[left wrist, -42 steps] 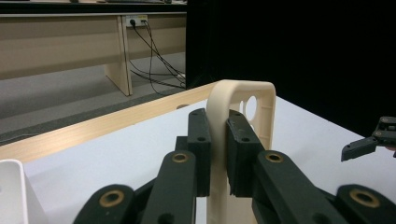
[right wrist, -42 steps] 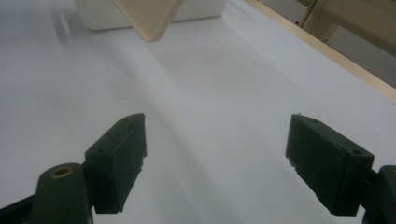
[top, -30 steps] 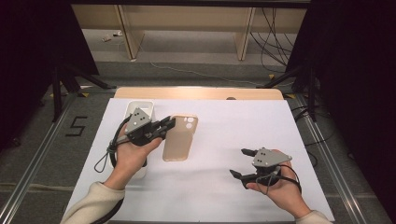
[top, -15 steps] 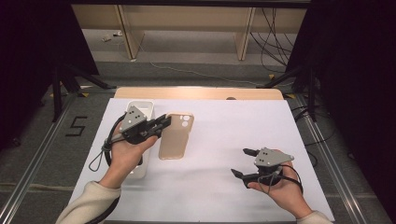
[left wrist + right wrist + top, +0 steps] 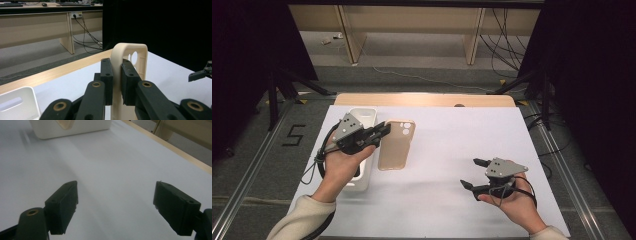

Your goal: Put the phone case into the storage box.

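Observation:
A beige phone case lies over the white sheet, just right of a white tray. My left gripper is shut on the case's left side wall. In the left gripper view the case stands between the two pads of my left gripper, camera cut-outs at its top. My right gripper hovers low at the front right of the sheet, open with nothing between its jaws. The right gripper view has my right gripper over bare sheet, far from the tray.
A pale wooden table edge runs along the back of the sheet. Black stands and cables sit on the floor beyond. My right gripper is seen far off in the left gripper view.
My left gripper and the case in it have shifted slightly left, toward the tray. The right gripper has stayed put.

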The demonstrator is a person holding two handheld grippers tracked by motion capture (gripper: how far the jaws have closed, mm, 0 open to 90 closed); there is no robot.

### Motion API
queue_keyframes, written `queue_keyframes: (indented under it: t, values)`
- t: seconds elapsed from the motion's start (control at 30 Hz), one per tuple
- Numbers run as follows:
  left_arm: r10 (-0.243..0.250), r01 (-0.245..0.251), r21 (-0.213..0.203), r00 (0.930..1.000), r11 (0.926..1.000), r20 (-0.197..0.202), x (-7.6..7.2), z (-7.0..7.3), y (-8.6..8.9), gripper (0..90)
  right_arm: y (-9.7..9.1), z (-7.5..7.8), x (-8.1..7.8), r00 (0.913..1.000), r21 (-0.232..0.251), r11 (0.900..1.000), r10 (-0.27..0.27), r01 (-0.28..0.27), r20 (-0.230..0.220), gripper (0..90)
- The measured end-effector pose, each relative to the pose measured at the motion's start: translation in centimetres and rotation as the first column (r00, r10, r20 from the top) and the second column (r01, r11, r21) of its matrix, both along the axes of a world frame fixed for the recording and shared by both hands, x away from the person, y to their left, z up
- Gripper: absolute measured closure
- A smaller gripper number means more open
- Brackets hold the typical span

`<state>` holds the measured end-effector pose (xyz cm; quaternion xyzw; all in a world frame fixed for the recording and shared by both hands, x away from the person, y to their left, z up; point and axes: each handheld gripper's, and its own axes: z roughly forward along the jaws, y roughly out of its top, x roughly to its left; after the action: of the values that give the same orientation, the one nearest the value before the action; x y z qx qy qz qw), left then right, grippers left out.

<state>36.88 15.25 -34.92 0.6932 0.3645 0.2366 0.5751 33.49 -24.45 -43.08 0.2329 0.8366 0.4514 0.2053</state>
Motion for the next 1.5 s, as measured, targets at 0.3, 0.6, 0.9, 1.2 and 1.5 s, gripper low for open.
queue_keyframes:
  t: [0.3, 0.6, 0.9, 1.2, 1.5]
  values:
    - [0.011, -0.011, -0.006, 0.9999, 0.9999, 0.006, 0.0, 0.4, 0.9, 81.3, -0.1, -0.1, 0.1, 1.0000, 0.004, 1.0000, -0.004, 0.004, -0.004, 21.3]
    - [0.022, -0.022, -0.003, 0.9996, 0.9998, 0.016, 0.0, 0.8, 1.7, 81.4, 0.0, -0.1, 0.1, 1.0000, 0.002, 1.0000, -0.002, 0.002, -0.003, 21.4]
    - [0.027, -0.027, -0.006, 0.9993, 0.9996, 0.025, 0.1, 1.4, 2.4, 81.4, 0.0, -0.1, 0.0, 1.0000, 0.003, 1.0000, -0.002, 0.002, 0.001, 21.9]
    - [0.038, -0.038, -0.011, 0.9988, 0.9992, 0.030, 0.4, 1.9, 3.1, 81.3, 0.0, -0.1, 0.0, 1.0000, 0.008, 1.0000, -0.003, 0.003, 0.001, 21.9]
    - [0.049, -0.049, -0.008, 0.9980, 0.9988, 0.040, 0.7, 2.5, 3.6, 81.3, 0.0, -0.1, 0.1, 1.0000, 0.011, 0.9999, -0.002, 0.002, 0.000, 21.9]
